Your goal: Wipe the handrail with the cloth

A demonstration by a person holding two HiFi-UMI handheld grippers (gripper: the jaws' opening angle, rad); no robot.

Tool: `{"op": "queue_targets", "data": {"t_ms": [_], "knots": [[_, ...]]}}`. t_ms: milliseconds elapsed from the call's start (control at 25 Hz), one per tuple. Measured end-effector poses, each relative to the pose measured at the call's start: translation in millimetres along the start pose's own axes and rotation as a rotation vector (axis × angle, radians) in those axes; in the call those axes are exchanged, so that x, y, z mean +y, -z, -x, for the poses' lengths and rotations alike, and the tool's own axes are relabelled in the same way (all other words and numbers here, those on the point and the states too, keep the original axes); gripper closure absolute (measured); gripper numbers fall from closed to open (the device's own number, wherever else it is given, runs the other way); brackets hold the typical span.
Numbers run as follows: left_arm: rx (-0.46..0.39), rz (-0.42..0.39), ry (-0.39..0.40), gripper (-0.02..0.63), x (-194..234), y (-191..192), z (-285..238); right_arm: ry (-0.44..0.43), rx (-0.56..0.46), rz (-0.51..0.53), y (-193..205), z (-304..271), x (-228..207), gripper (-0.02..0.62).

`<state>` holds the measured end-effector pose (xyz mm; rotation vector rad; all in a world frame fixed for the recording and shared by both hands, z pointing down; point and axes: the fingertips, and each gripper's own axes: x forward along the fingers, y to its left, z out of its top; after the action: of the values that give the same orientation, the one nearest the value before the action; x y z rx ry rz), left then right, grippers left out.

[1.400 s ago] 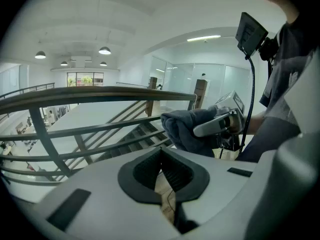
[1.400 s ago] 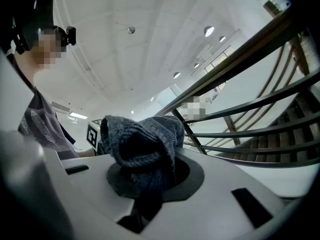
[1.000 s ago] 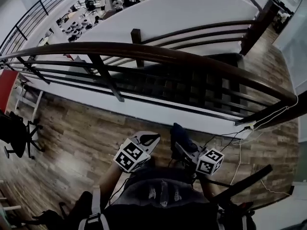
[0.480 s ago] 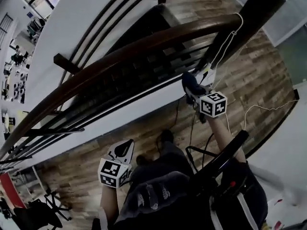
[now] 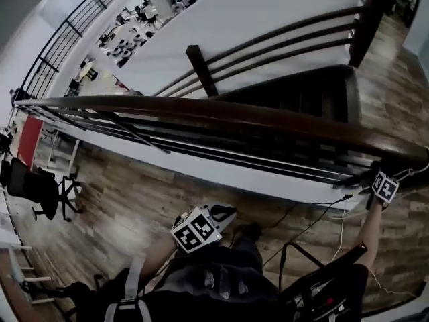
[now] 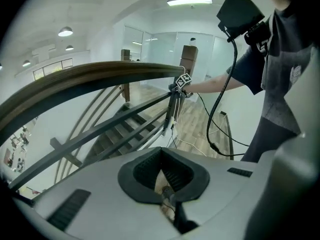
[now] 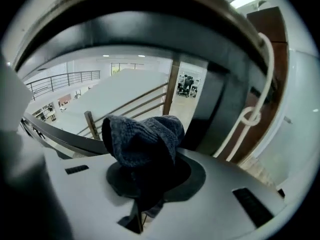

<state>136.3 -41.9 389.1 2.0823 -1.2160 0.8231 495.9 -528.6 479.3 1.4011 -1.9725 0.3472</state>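
The dark brown handrail curves across the head view from far left to far right. My right gripper is stretched out to the rail's right end, just under it, and shut on a dark blue-grey knitted cloth. In the right gripper view the cloth bulges up out of the right gripper, with the handrail arching close above; I cannot tell whether they touch. My left gripper hangs near my body, well below the rail. The left gripper is shut with nothing in it.
Dark lower rails and balusters run under the handrail, with a staircase beyond. A brown newel post with a knotted white cord stands at the rail's end. Cables trail on the wooden floor. An office chair stands at left.
My right gripper has moved with the cloth from in front of my body out to the right end of the handrail. The left gripper has stayed near my body. The head view has swung.
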Motion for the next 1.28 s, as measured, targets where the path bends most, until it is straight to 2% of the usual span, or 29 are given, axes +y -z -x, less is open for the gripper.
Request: {"op": "queue_targets", "data": {"t_ms": [80, 160, 320, 440, 520, 720, 880, 1000, 1120, 1200, 1280], "knots": [[0.007, 0.013, -0.035, 0.598, 11.0, 5.5, 2.1, -0.004, 0.017, -0.016, 3.2, -18.7, 8.3, 0.555], [0.019, 0.023, -0.084, 0.598, 19.3, 10.4, 14.0, -0.007, -0.009, -0.069, -5.2, -29.9, 18.1, 0.555], [0.015, 0.072, -0.133, 0.598, 21.8, 13.1, 29.5, -0.042, -0.049, -0.157, -13.6, -19.0, 20.0, 0.556], [0.0, 0.081, -0.132, 0.598, 26.5, 15.7, 30.9, -0.092, -0.036, -0.096, -14.7, -14.4, 48.9, 0.555], [-0.008, 0.095, -0.133, 0.598, 31.2, 21.7, 33.4, -0.15, -0.023, -0.011, -17.0, -13.1, 95.9, 0.555], [-0.044, 0.098, -0.137, 0.598, 41.5, 39.4, 47.1, -0.337, -0.014, 0.169, -29.4, 9.0, 251.3, 0.555], [-0.101, 0.124, -0.185, 0.598, 78.1, 73.8, 92.3, -0.462, -0.051, 0.275, -30.1, 44.8, 389.3, 0.555], [-0.158, 0.157, -0.233, 0.598, 125.1, 120.9, 143.1, -0.494, -0.054, 0.298, -28.7, 67.4, 486.9, 0.555], [-0.219, 0.179, -0.23, 0.598, 172.5, 169.6, 182.2, -0.485, -0.055, 0.316, -27.5, 80.9, 566.8, 0.555], [-0.224, 0.193, -0.201, 0.598, 203.1, 204.3, 200.9, -0.474, -0.046, 0.31, -30.8, 86.3, 616.1, 0.555], [-0.19, 0.182, -0.171, 0.598, 231.4, 235.5, 217.8, -0.453, -0.026, 0.281, -37.2, 91.1, 658.0, 0.555]]}}
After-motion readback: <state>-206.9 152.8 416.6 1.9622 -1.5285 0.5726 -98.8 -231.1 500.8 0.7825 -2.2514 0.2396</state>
